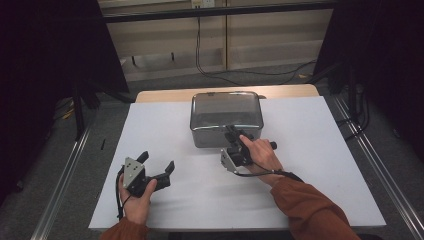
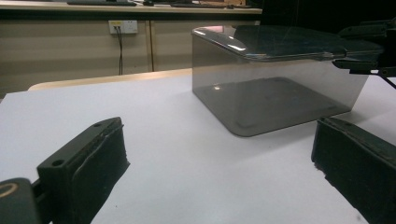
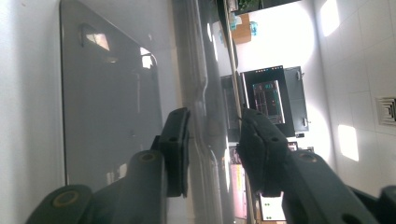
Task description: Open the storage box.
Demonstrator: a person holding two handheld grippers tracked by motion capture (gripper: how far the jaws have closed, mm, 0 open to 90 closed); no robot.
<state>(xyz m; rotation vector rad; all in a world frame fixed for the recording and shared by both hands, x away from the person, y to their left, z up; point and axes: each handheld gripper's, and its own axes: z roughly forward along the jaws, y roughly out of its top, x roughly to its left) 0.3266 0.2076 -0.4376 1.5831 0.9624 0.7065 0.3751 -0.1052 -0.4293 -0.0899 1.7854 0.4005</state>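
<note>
A smoky translucent plastic box (image 1: 226, 119) is sitting at the middle of the white table (image 1: 320, 165), toward its far edge, with its lid (image 1: 225, 106) resting on top. The right hand-held gripper (image 1: 232, 134) is reaching in at the near right corner of the box, turned on its side. In the right gripper view its two jaws are straddling the projecting rim of the lid (image 3: 205, 93), one pad below the lip and one above, with a narrow gap showing on either side, so it is partly open and not yet pinching anything. The left hand-held gripper (image 1: 157, 164) is resting on the table near the left, well apart from the box, its jaws spread wide and holding nothing (the left gripper view is showing bare table between them, with the box (image 2: 275, 88) farther off).

The step in hand looks like taking hold of the lid edge in order to lift it. The next move is calling for the right jaws to close squarely on the lip, far enough in that the thin rim is not slipping out. The lift should then go gently upward, since the light box may be dragged along. The left hand-held gripper may need to come over and steady the box wall.
</note>
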